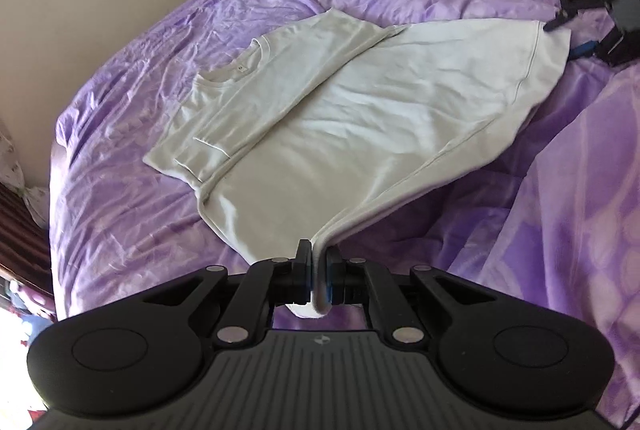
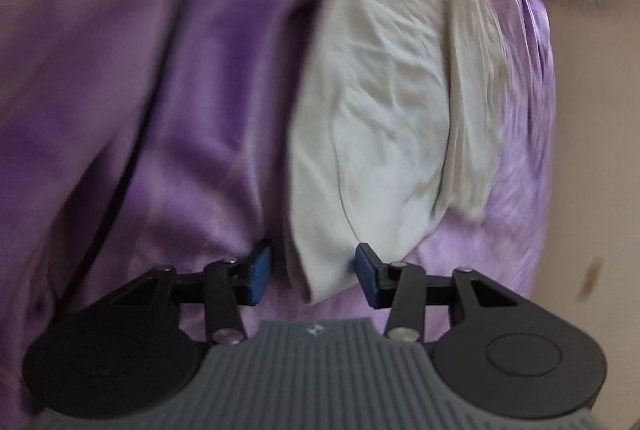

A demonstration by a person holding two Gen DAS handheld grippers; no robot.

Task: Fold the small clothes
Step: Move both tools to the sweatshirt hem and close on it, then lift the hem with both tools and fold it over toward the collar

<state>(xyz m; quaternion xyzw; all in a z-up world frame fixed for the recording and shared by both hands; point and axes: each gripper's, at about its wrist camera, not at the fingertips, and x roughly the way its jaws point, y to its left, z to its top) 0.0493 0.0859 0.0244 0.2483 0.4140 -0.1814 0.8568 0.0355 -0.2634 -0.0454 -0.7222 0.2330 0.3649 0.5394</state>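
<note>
The white shirt lies on the purple bed, one sleeve folded in. The left gripper pinches a hem corner. The right gripper has its jaws spread around the other corner; it should close fully first, then both lift evenly, keeping the hem taut.

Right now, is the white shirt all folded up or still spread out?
Partly folded. One side of the shirt with its sleeve lies folded over the middle; the rest is spread on the purple blanket.
</note>
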